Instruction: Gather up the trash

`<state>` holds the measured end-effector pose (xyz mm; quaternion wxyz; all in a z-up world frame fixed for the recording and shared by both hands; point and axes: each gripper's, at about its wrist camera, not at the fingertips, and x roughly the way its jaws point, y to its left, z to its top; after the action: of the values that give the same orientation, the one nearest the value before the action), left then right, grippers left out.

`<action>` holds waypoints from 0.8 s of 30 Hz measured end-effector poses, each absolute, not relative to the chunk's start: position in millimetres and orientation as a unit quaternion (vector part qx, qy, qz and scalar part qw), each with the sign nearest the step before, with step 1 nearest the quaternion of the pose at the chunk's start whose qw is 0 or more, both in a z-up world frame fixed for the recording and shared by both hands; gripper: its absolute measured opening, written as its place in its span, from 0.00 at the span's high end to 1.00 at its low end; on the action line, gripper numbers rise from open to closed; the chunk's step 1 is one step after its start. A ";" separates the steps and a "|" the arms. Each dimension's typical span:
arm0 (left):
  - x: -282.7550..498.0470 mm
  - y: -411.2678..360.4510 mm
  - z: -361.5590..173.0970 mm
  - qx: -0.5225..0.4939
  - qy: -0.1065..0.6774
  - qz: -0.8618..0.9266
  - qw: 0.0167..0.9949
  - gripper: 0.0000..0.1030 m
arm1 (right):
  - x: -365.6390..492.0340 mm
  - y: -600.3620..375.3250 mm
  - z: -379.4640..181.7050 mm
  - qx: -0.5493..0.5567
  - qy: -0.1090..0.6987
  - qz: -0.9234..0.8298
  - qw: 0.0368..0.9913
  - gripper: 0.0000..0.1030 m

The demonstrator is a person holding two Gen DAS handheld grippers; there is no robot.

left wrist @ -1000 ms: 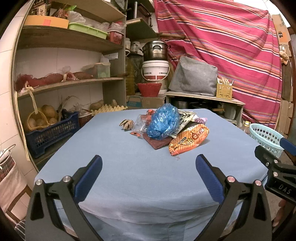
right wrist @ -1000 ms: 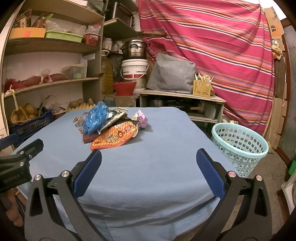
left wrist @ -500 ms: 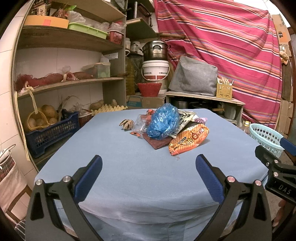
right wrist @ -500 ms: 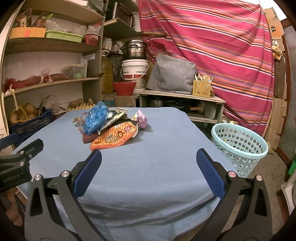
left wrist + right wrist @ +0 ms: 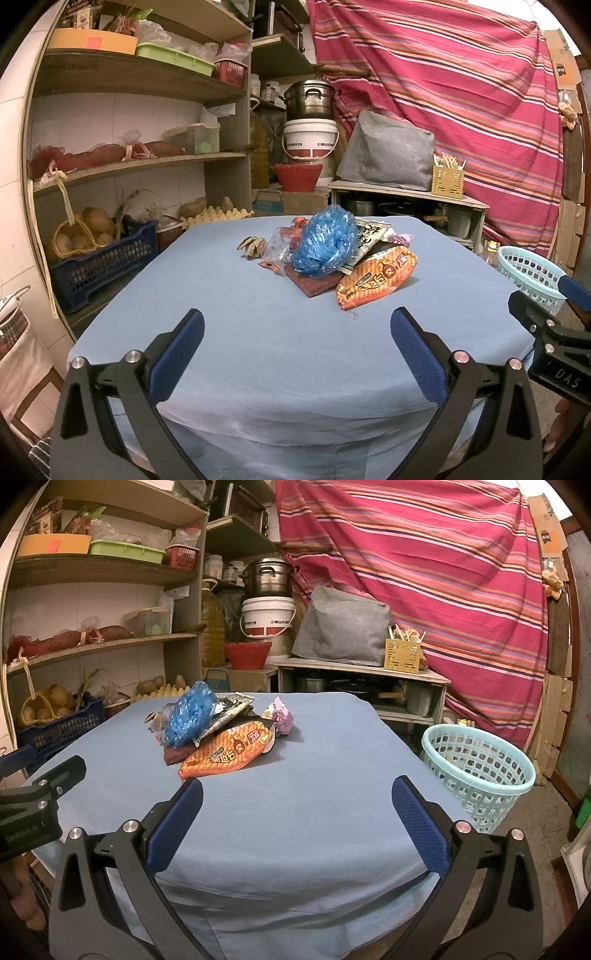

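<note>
We hold the left gripper (image 5: 295, 341) and the right gripper (image 5: 295, 812) spread wide, empty, at the near table (image 5: 258, 332) edge. The trash pile (image 5: 332, 254) sits far-centre; the basket (image 5: 480, 764) stands right, apparently on the floor.

— Did anything move in that last second?

— Barely. Low at the left edge of the right camera's view, the left gripper (image 5: 48, 762) has crept upward a touch.

— By much?

— No, a sliver. It is so slight that I can hardly be sure of it.

— Any other difference?

— None that I can make out.
</note>
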<state>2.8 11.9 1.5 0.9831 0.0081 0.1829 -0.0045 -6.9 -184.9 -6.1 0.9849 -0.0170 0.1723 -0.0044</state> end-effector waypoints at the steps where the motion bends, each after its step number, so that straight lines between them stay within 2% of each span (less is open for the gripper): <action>1: 2.6 11.8 1.8 0.008 0.183 -0.005 0.983 0.04 | -6.7 -183.7 -6.2 -0.017 0.172 -0.005 0.985 0.04; 24: 4.2 12.1 -2.0 0.012 0.187 -0.001 0.982 0.04 | -6.1 -185.4 -6.6 -0.019 0.173 -0.006 0.985 0.04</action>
<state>4.2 12.1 -2.0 0.9823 0.0121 0.1867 -0.0011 -6.1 -185.4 -6.6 0.9847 -0.0187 0.1732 -0.0064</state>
